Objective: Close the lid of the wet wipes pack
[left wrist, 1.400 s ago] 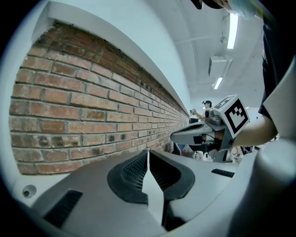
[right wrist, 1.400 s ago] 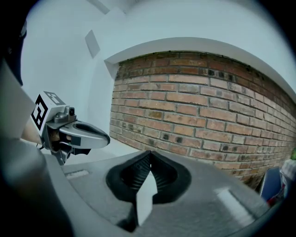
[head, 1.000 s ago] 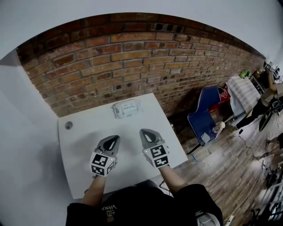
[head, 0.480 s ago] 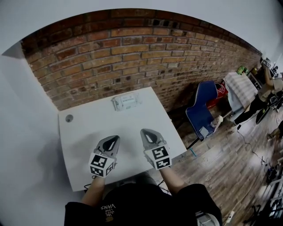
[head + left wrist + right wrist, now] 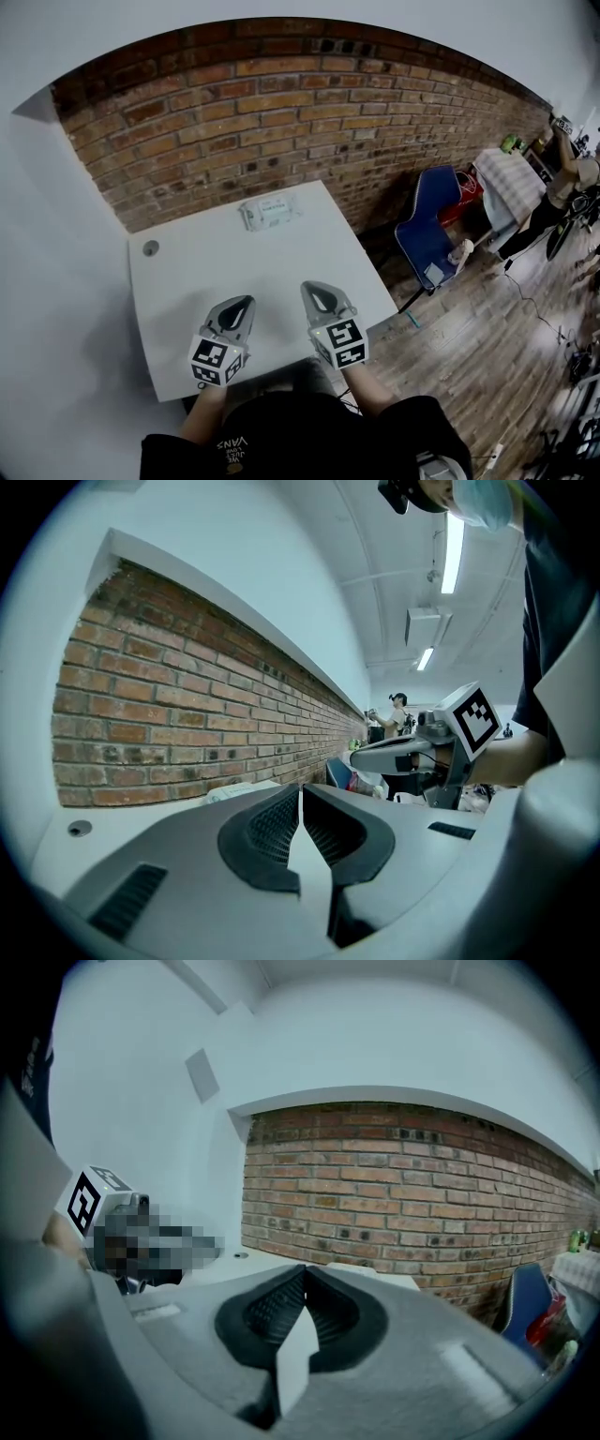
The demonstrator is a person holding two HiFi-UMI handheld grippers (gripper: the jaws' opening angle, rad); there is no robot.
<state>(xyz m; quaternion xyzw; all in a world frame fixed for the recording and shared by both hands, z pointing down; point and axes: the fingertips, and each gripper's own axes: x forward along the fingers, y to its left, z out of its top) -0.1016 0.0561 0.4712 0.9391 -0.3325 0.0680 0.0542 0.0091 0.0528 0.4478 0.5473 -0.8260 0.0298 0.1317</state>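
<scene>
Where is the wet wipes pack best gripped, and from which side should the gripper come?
Likely one short end of the wet wipes pack, from above on the near side. It lies flat near the far edge of the table by the brick wall, long side across. The left gripper and right gripper are shut, so open one first. Its lid is too small to judge.

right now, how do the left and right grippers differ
The left gripper angles toward the right; the right gripper angles toward the left. The right gripper reaches slightly farther across the table than the left gripper. Both have jaws shut on nothing, well short of the wet wipes pack.
</scene>
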